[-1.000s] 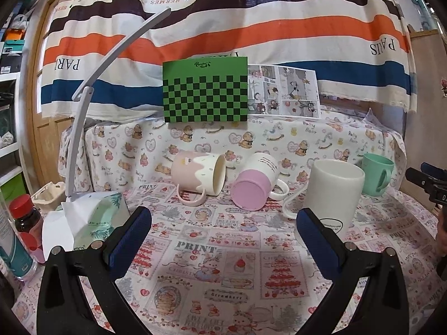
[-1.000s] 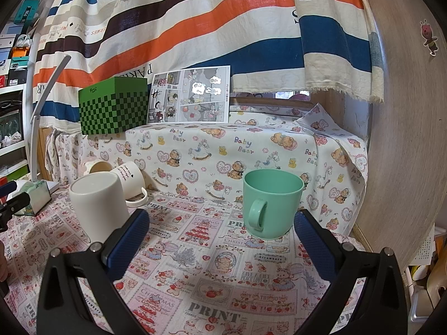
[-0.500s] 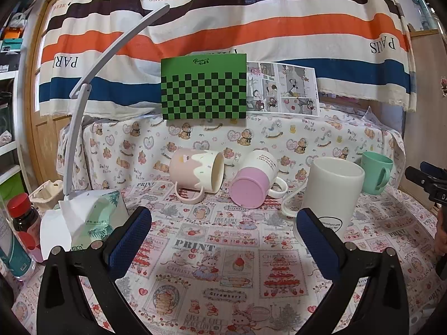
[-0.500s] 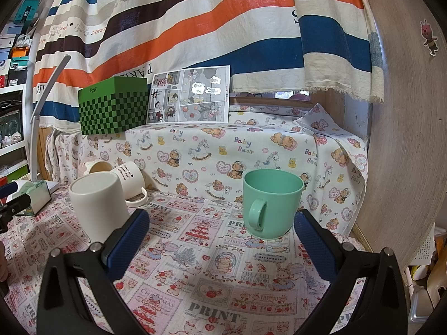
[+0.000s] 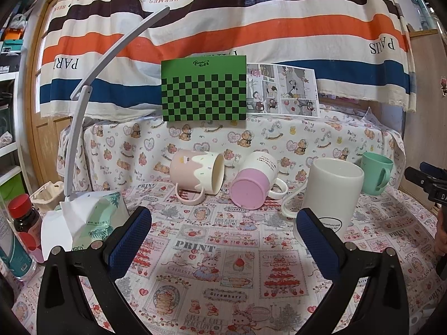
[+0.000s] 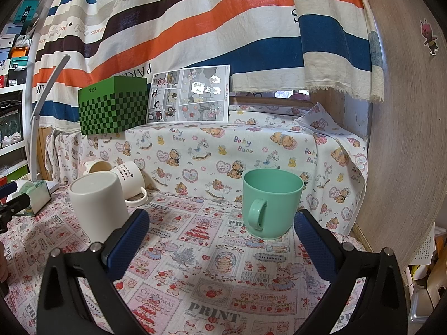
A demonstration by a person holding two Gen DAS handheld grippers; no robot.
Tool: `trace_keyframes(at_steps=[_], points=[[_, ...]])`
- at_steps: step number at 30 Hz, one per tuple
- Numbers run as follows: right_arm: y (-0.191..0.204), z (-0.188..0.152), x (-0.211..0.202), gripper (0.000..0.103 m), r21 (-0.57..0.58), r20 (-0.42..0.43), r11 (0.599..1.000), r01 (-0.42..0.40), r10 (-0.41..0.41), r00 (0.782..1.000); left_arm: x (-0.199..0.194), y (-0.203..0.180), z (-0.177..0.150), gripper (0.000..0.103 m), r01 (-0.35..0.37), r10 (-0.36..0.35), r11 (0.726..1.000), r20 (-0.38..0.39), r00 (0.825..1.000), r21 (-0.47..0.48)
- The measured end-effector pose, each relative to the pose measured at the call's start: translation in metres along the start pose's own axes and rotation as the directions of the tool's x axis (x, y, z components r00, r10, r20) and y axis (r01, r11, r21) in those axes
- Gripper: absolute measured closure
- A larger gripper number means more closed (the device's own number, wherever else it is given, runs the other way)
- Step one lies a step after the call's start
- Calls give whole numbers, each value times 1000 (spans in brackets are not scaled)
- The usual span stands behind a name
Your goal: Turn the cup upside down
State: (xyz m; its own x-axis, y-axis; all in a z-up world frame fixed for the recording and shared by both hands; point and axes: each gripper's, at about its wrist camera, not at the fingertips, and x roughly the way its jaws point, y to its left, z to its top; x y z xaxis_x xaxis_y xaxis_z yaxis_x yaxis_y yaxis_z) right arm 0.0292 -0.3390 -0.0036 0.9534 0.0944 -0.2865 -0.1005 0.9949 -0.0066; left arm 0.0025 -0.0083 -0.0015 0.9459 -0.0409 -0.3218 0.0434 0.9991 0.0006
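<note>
The right hand-held gripper [image 6: 220, 230] hangs with its jaws spread wide and empty, the upright green cup [image 6: 270, 203] standing on the desk [image 6: 195, 279] just beyond them, handle toward the camera. The left hand-held gripper [image 5: 223, 229] is likewise agape and holds nothing. Left of the green cup stands the white mug [image 6: 96, 205], with the pink-bottomed mug [image 5: 255, 184] and the cream-and-pink mug [image 5: 197, 174] lying tipped over farther left.
</note>
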Motion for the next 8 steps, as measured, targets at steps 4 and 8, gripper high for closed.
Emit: trace_keyframes(at_steps=[4,8], points=[[0,0,0,0,0,-1,1000,0,0,1000,0,0,0,0,0,0,1000,-1,1000,-1],[0,0,0,0,0,-1,1000,-1,1,1000,0,0,0,0,0,0,1000,-1,1000,-1]])
